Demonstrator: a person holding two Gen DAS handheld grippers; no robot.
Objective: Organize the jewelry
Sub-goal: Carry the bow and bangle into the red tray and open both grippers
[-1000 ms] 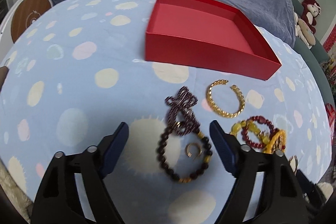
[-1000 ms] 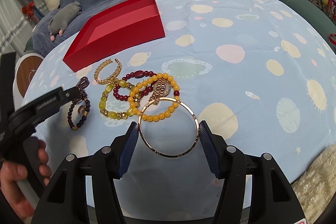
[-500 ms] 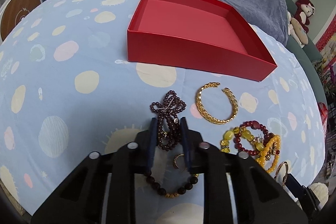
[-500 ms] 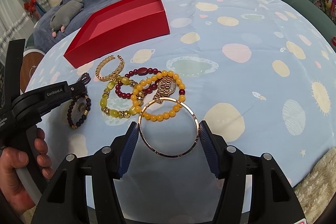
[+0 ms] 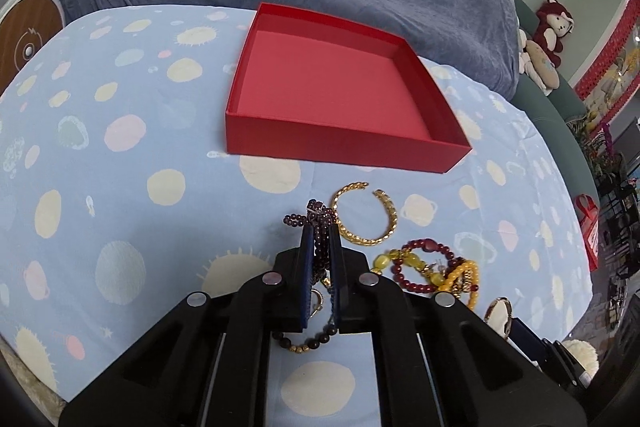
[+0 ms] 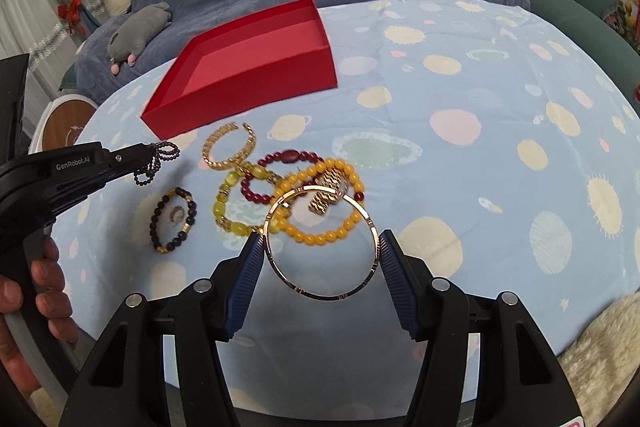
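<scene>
Jaws of the left gripper [image 5: 320, 239] pinch a looped strand of small dark purple beads [image 6: 158, 163], lifted above the tabletop [image 6: 460, 87]. Right gripper [image 6: 322, 247] jaws clamp a thin gold bangle [image 6: 320, 291] across its width.

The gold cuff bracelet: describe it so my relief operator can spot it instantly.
Find the red box on the spotted blue cloth. Just in front of its near wall lies the gold cuff bracelet, at the box end of the jewelry heap. Unlike the beaded bracelets beside it, it is a braided gold band with an open gap facing the box.
</scene>
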